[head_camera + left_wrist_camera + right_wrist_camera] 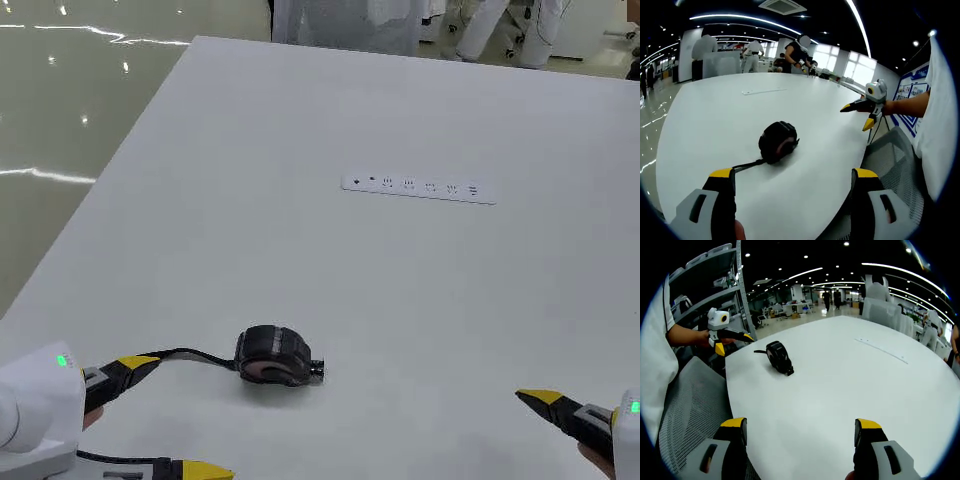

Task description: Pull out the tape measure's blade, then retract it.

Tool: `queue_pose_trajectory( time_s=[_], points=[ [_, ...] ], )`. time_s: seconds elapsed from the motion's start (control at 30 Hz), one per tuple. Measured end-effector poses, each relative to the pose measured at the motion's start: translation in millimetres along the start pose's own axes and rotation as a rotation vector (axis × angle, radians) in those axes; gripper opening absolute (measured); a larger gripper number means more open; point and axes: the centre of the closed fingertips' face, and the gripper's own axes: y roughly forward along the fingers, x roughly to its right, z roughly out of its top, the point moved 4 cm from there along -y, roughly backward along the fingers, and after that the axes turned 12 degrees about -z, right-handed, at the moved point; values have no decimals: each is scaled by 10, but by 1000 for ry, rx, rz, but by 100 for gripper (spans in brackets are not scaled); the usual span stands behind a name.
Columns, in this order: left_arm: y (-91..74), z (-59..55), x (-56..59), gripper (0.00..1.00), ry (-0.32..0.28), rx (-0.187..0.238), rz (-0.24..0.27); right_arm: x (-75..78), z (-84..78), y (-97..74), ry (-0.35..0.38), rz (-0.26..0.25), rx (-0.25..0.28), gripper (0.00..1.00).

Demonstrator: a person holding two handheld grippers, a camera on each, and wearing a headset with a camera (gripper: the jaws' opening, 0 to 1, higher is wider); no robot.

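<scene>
A black tape measure point(273, 355) lies on the white table point(300, 130) near its front edge, blade retracted, with a black wrist strap point(190, 353) trailing off to the left. My left gripper point(172, 415) is open just left of the strap's end, holding nothing. From its own view the tape measure point(778, 141) lies a short way ahead between the yellow-tipped jaws of the left gripper point(794, 175). My right gripper point(801, 425) is open and empty, well to the right of the tape measure point(779, 356). One of its fingers point(545, 399) shows at the bottom right.
A white power strip point(418, 188) lies flat in the middle of the table. A grey mesh chair point(695, 395) sits at the table's near edge. Several people stand beyond the far end of the table point(800, 50).
</scene>
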Motion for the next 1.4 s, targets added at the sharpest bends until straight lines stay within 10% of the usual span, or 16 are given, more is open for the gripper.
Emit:
queue_pose_trajectory(
  time_s=[1.4],
  points=[
    [606,186,-523,84,130,-192,-152,-15,345,940,-133,179,-26,89]
  ],
)
